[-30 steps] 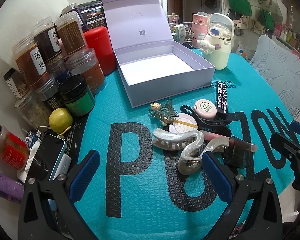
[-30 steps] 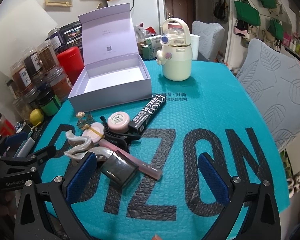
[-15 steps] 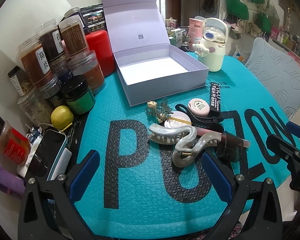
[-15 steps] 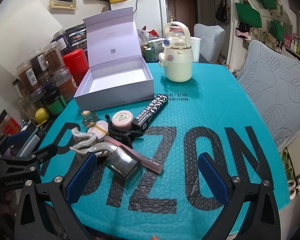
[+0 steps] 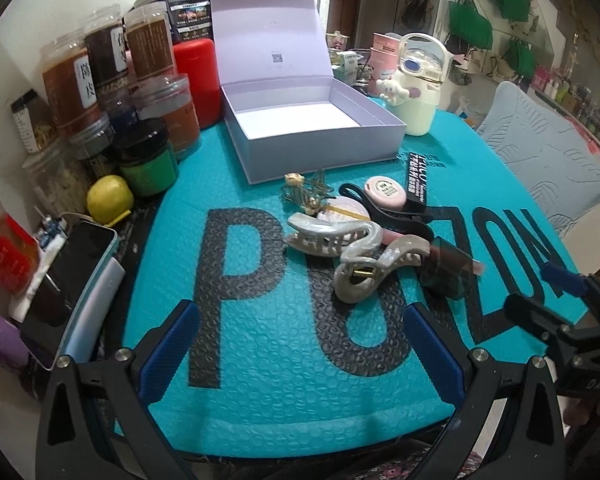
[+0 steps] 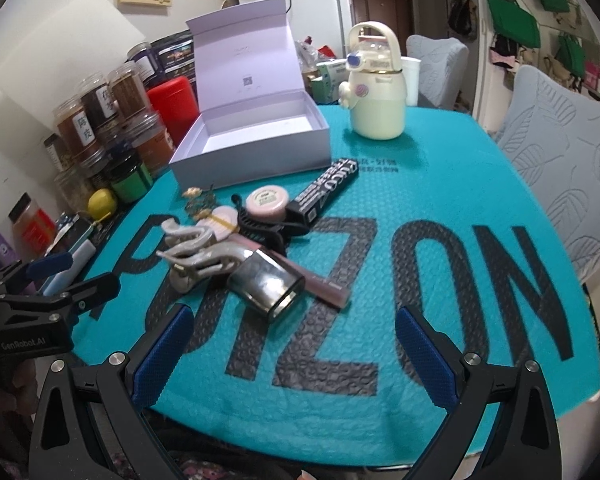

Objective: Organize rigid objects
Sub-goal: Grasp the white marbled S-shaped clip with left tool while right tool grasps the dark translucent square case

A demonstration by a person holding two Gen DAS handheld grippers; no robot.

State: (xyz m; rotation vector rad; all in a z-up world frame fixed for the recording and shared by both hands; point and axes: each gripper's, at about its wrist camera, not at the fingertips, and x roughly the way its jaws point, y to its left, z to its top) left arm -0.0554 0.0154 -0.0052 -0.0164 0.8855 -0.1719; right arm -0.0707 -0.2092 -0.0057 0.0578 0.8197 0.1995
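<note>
- The left gripper (image 5: 300, 344) has two black plastic arms that spread out in a V shape, at the bottom of the left wrist frame.
- Each of its fingers (image 5: 168, 344) has a blue pad with a fine ribbed texture on the inner side.
- A round silver screw (image 5: 121, 355) sits on each arm, close behind the pad.
- The right gripper (image 6: 292, 352) has the same build: black frame, blue textured pads, silver screws.
- In the right wrist frame, at the left edge, the black body of the left gripper carries white letters "GenRobot.AI" (image 6: 22, 343).
- In the left wrist frame, at the lower right, the black body of the right gripper shows the letters "DAS" (image 5: 597, 384).
</note>
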